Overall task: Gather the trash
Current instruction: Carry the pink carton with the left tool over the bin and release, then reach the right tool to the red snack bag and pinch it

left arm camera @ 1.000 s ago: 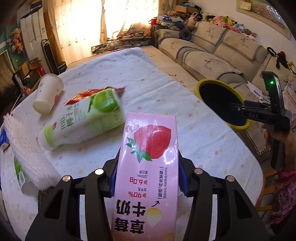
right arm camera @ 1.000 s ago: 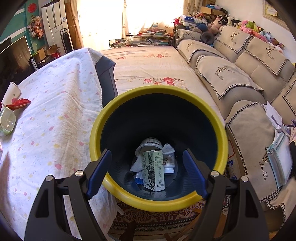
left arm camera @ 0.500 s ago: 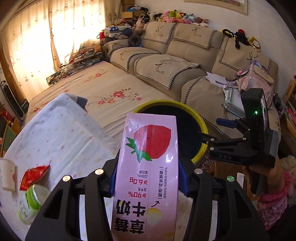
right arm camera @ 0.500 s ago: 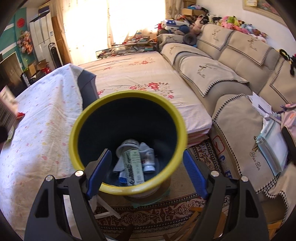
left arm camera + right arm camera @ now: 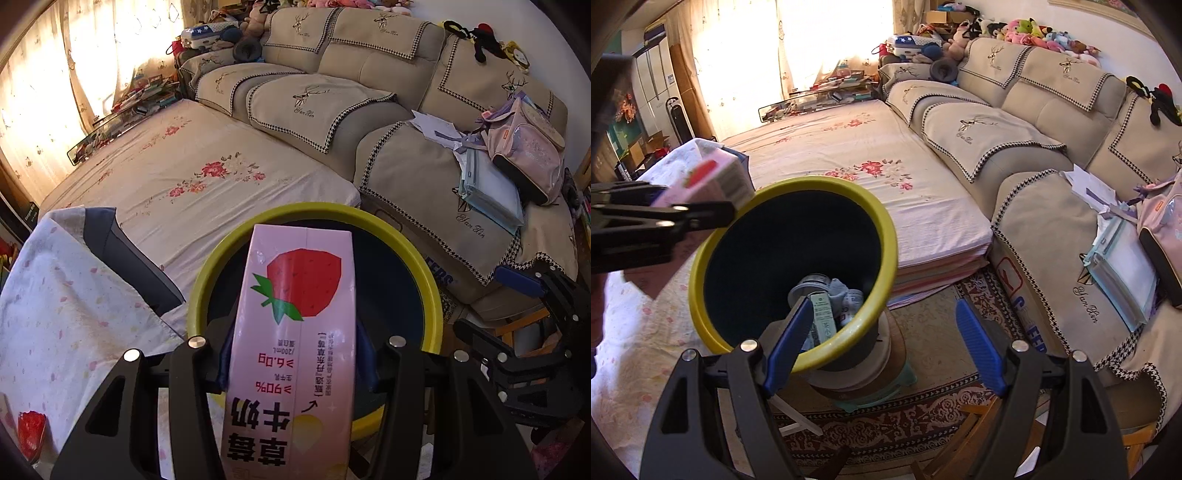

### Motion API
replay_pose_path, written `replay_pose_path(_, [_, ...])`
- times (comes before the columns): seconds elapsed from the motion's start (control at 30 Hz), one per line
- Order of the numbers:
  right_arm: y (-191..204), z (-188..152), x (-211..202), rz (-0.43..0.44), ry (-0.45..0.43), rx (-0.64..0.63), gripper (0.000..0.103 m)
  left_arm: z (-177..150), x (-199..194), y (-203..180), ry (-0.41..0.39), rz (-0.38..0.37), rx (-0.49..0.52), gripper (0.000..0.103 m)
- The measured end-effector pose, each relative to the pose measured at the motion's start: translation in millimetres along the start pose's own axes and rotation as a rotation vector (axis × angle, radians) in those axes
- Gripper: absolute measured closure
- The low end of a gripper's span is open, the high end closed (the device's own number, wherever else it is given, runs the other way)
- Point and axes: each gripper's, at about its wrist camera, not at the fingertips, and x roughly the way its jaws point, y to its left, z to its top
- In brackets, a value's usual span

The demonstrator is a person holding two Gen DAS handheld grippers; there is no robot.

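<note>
My left gripper point(image 5: 293, 354) is shut on a pink strawberry milk carton point(image 5: 295, 314), its blue pads pressing both sides. The carton hangs over the mouth of a dark bin with a yellow rim point(image 5: 424, 266). In the right wrist view the carton point(image 5: 701, 181) pokes in over the bin's left rim point(image 5: 701, 266), and several pieces of trash point(image 5: 827, 299) lie at the bin's bottom. My right gripper point(image 5: 882, 339) stands open with nothing between its fingers, low at the bin's right side; it also shows at the right edge of the left wrist view.
A table with a dotted cloth point(image 5: 55, 314) lies left of the bin, a red wrapper point(image 5: 31, 430) on it. Behind are a floral mattress point(image 5: 203, 177) and a beige sofa point(image 5: 332, 103) with a backpack point(image 5: 524, 144). The bin sits on a stool point(image 5: 871, 391) on a rug.
My left gripper carried the carton from above the table to the right, over the bin's mouth. The right gripper drew away to the right, so the bin now sits left in its view.
</note>
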Motion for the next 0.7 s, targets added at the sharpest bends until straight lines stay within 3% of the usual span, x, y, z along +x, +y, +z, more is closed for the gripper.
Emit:
replay_pose_path(0.03, [-0.7, 0.0, -0.1, -0.001, 0.000, 0.001, 0.025, 1.1, 6.6, 2.7, 0.004, 0.007, -0.013, 0.047])
replay_pose_path(0.07, [-1.1, 0.2, -0.3, -0.001, 0.000, 0.001, 0.025, 2.4, 9.6, 4.7, -0.001, 0.012, -0.024, 0.032])
replay_pose_path(0.1, [-1.7, 0.4, -0.4, 0.001, 0.000, 0.002, 0.025, 4.0, 9.1, 6.2, -0.020, 0.018, -0.031, 0.023])
replay_pose_path(0.23, [0.9, -1.0, -0.6, 0.010, 0.001, -0.005, 0.024, -4.3, -16.1, 17.8, -0.080, 0.026, -0.059, 0.023])
replay_pose_path(0.37, [10.3, -2.1, -1.6, 0.032, 0.002, -0.020, 0.024, -31.3, -78.4, 26.4, -0.185, 0.029, -0.085, 0.017])
replay_pose_path(0.53, [30.9, -2.2, -4.0, 0.069, -0.004, -0.053, 0.024, -103.6, -168.1, 45.2, -0.301, 0.076, -0.139, 0.010])
replay_pose_path(0.7, [70.3, -1.6, -8.4, 0.115, -0.001, -0.118, 0.024, -185.1, -233.7, 81.8, -0.337, 0.146, -0.285, 0.007])
